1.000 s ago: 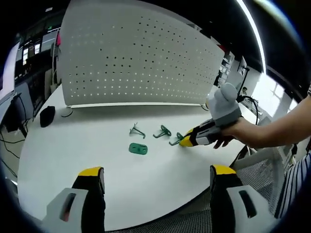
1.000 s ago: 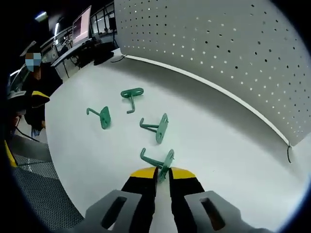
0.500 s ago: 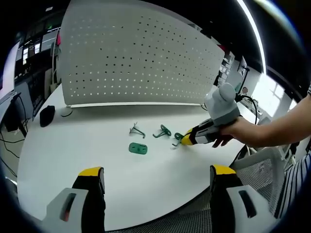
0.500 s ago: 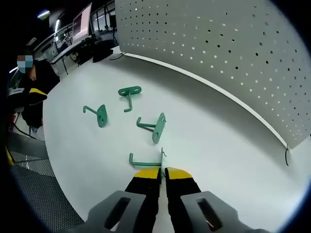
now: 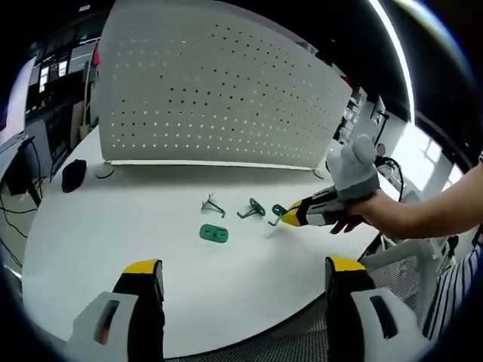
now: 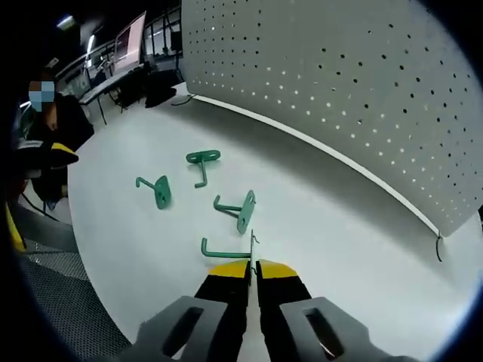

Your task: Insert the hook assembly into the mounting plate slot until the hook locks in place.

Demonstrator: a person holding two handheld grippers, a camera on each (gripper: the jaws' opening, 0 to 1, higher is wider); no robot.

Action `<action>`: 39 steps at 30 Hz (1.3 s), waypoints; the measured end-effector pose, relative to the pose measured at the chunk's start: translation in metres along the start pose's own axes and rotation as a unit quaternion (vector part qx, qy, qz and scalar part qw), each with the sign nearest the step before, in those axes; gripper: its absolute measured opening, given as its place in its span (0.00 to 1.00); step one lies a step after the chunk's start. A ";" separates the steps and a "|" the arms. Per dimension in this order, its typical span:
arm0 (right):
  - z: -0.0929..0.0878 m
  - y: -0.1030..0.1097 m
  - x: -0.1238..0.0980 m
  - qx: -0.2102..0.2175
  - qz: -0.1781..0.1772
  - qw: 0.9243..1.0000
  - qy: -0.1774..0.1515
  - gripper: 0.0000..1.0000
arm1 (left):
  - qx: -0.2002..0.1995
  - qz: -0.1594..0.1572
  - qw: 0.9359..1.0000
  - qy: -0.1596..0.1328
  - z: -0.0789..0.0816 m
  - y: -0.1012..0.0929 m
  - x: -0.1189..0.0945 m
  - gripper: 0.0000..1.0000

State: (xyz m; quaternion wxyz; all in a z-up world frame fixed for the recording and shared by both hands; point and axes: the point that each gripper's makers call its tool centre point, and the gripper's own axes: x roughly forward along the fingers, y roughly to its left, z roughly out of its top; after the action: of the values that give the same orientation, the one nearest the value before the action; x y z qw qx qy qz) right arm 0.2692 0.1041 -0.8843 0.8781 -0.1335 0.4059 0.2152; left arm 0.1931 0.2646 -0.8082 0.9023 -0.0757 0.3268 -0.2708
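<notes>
My right gripper [image 6: 253, 265] is shut on the thin plate of a green hook [image 6: 226, 253], whose arm sticks out to the left with its tip curled up. In the left gripper view this held hook [image 5: 275, 214] hangs just above the white table [image 5: 113, 226], at the right gripper's [image 5: 290, 219] yellow tips, with a hand behind. Three more green hooks lie on the table [image 6: 243, 210] [image 6: 157, 190] [image 6: 202, 160]. The white perforated mounting panel [image 5: 219, 90] stands upright behind them. My left gripper [image 5: 245, 283] is open, low over the table's near edge and holding nothing.
A dark pouch [image 5: 72, 176] lies at the table's far left by the panel's foot. A seated person [image 6: 53, 128] and desks with monitors [image 6: 128, 38] are beyond the table. A mesh chair [image 5: 392, 256] stands off the right edge. A cable [image 6: 440, 245] hangs at the panel's end.
The right gripper has lifted its hook off the table and turned it, so the plate is now edge-on between the jaws. The left gripper has stayed open in place.
</notes>
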 end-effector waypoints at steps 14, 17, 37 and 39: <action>0.030 0.003 -0.019 0.022 0.000 0.998 -0.062 0.01 | -0.007 -0.001 1.000 -0.018 0.021 0.000 -0.006 0.90; 0.039 0.005 -0.025 0.035 0.004 0.996 -0.084 0.01 | -0.013 0.000 1.000 -0.024 0.030 0.000 -0.006 0.89; 0.102 0.042 -0.079 0.114 0.075 0.964 -0.229 0.00 | -0.063 -0.056 0.995 -0.061 0.081 -0.021 -0.001 0.73; 0.105 0.047 -0.085 0.111 0.079 0.963 -0.234 0.00 | -0.072 -0.065 0.993 -0.065 0.086 -0.025 0.000 0.72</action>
State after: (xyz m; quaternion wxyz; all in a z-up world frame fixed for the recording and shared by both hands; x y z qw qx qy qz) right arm 0.2666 0.1650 -0.7550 0.9382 0.0518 0.2194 0.2628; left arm 0.2363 0.2403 -0.7334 0.8943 -0.1789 0.2802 -0.2993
